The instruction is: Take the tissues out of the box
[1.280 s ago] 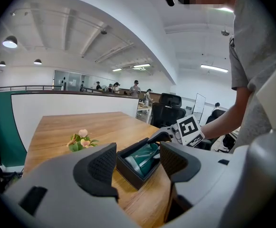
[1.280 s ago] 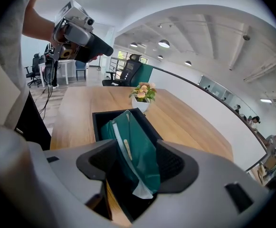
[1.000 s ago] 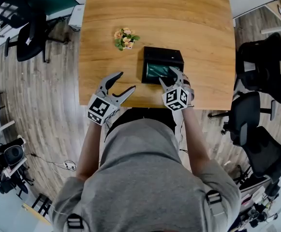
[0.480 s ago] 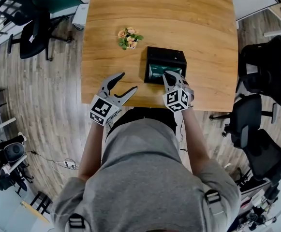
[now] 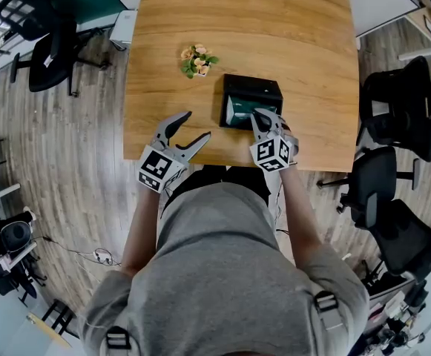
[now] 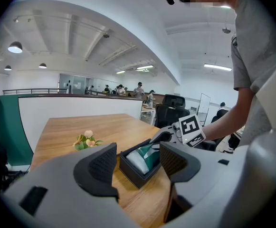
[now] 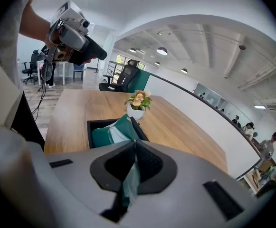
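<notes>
A black open box [image 5: 251, 87] sits on the wooden table [image 5: 304, 43] with a teal-and-white tissue pack [image 5: 237, 110] inside. My right gripper [image 5: 258, 115] reaches over the box's near right edge. Its jaws are shut on a thin teal-and-white edge of the tissue pack [image 7: 129, 184], pinched at the right gripper [image 7: 134, 148]; the rest of the pack [image 7: 114, 129] rises out of the box [image 7: 94, 123]. My left gripper [image 5: 193, 124] hovers open to the left of the box, nothing between its fingers. In the left gripper view, the left gripper [image 6: 138, 161] faces the box [image 6: 137, 175] and pack [image 6: 145, 156].
A small pot of flowers [image 5: 196, 58] stands on the table beyond and left of the box, also seen as the flowers [image 7: 138, 101]. Black office chairs [image 5: 400, 117] stand to the right of the table and one chair [image 5: 41, 47] to the left. The table's near edge [image 5: 222, 163] is close to my body.
The right gripper's jaws, open over the box a second ago, have shut on the tissue pack's edge. The left gripper has stayed open in the same place.
</notes>
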Motion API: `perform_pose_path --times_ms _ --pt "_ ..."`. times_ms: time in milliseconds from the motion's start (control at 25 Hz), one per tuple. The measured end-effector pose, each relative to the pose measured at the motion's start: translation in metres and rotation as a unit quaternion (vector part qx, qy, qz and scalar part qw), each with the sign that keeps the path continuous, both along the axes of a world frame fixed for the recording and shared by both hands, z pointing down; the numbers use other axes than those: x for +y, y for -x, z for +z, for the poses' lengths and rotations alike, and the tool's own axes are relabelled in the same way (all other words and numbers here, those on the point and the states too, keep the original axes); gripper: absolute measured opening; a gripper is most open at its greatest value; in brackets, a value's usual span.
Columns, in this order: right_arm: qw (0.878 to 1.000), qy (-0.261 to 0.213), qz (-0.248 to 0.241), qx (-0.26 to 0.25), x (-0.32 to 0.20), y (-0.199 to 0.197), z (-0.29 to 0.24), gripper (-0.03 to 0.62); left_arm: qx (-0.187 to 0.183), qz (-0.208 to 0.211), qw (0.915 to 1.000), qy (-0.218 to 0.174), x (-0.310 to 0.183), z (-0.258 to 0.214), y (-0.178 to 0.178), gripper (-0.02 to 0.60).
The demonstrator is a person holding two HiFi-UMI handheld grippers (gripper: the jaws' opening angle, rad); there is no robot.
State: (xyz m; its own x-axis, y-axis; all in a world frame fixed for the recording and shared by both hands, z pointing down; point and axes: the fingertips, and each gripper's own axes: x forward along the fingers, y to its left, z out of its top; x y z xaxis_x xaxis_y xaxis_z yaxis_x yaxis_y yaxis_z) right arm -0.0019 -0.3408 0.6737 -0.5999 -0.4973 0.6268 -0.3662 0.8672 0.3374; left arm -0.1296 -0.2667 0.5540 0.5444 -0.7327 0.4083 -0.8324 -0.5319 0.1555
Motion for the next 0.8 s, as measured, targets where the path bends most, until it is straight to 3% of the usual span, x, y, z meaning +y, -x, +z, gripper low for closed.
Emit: perform_pose_path --times_ms 800 --pt "0.998 -0.055 0.006 -0.013 -0.004 -0.002 -0.054 0.006 0.007 -0.001 0.9996 -0.027 0.007 -0.017 0.005 0.288"
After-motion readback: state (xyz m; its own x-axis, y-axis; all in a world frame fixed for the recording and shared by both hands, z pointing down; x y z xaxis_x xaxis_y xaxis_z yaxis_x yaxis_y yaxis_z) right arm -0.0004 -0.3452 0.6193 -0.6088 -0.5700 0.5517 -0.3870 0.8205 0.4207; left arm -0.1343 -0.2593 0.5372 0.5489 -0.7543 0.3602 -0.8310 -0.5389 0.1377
